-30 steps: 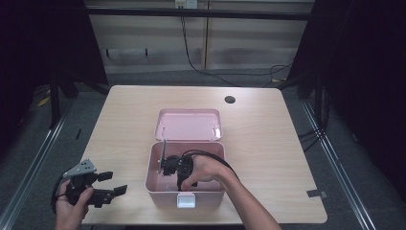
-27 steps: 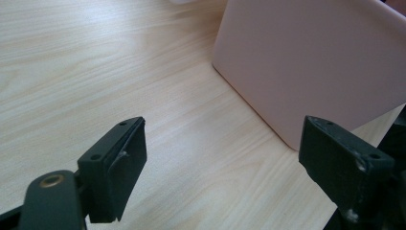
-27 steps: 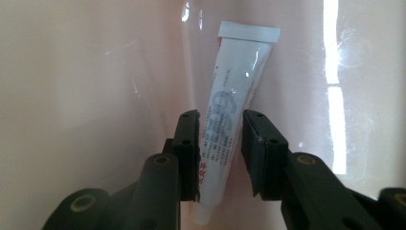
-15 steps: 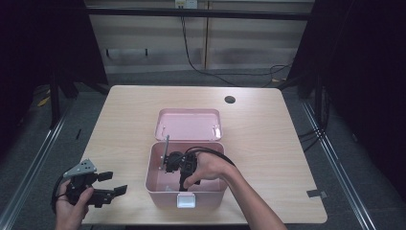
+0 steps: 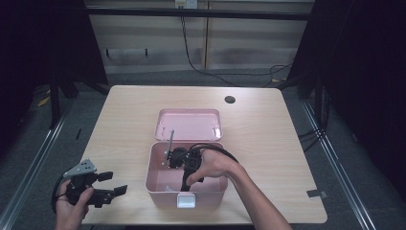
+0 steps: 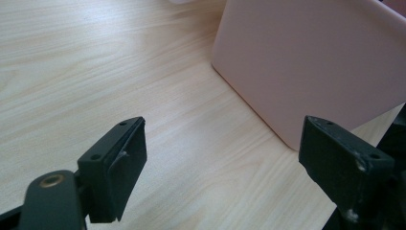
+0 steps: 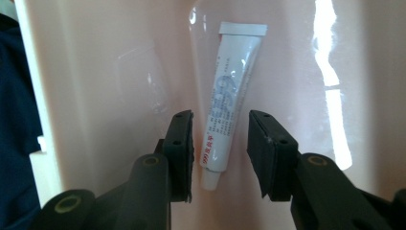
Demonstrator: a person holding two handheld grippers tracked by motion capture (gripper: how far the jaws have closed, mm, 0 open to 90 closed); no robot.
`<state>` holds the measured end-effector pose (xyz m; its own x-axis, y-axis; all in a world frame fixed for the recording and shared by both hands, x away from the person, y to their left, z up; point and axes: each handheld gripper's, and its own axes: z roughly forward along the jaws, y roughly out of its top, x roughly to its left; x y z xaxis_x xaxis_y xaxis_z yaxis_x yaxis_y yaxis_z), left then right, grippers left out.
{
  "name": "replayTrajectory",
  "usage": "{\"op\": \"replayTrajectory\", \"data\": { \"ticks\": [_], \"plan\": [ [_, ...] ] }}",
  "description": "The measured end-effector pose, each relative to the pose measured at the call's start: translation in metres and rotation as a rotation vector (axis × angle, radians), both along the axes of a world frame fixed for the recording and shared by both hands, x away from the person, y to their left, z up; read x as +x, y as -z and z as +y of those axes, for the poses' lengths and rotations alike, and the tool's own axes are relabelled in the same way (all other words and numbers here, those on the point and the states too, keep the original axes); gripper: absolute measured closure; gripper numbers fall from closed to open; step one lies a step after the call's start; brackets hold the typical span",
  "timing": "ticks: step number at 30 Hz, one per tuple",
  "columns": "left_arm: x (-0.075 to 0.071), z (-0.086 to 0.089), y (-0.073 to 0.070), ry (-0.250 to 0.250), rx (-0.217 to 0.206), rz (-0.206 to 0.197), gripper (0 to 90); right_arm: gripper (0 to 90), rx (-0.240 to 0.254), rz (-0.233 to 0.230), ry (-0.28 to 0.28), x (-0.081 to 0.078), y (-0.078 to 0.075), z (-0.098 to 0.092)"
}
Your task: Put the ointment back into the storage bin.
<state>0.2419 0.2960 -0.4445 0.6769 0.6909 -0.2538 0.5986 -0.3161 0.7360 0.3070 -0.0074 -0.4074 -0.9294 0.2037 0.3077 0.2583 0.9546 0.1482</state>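
Your right gripper [image 7: 220, 148] has just been opening its jaws – the white tube [image 7: 230, 105] lies between them, not pressed, on the floor of the pink box [image 5: 158, 165]. Its blue and red print is too small to read. In the right gripper view its cap points toward you and its flat end away. Your left gripper [image 5: 112, 184] rests wide open and empty beside the box.

surface: light wooden table [image 5: 119, 124] | on it: open pink plastic box [image 5: 158, 189], near the front edge, lid [image 5: 189, 125] lying back toward the far side | far side: dark round hole [image 5: 230, 99] in tabletop
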Motion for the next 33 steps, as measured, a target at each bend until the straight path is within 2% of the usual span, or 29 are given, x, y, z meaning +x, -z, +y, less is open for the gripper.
{"op": "replayTrajectory", "data": {
  "ticks": [18, 22, 25, 33],
  "plan": [
    [0.000, 0.000, 0.000, 0.003, 0.002, 0.001, 16.7, 57.5, 0.036, -0.053, 0.025, 0.002, -0.019, -0.013],
    [0.000, 0.000, 0.000, 0.004, 0.001, 0.002, 16.7, 55.8, 0.043, -0.051, 0.054, 0.001, -0.023, -0.016],
    [0.000, 0.000, 0.000, 0.005, 0.001, 0.002, 16.8, 54.7, 0.040, -0.054, 0.043, 0.002, -0.026, -0.017],
    [0.000, 0.000, 0.000, 0.006, 0.001, 0.003, 16.8, 49.1, 0.078, -0.067, 0.062, 0.002, -0.042, -0.025]
  ]
}}
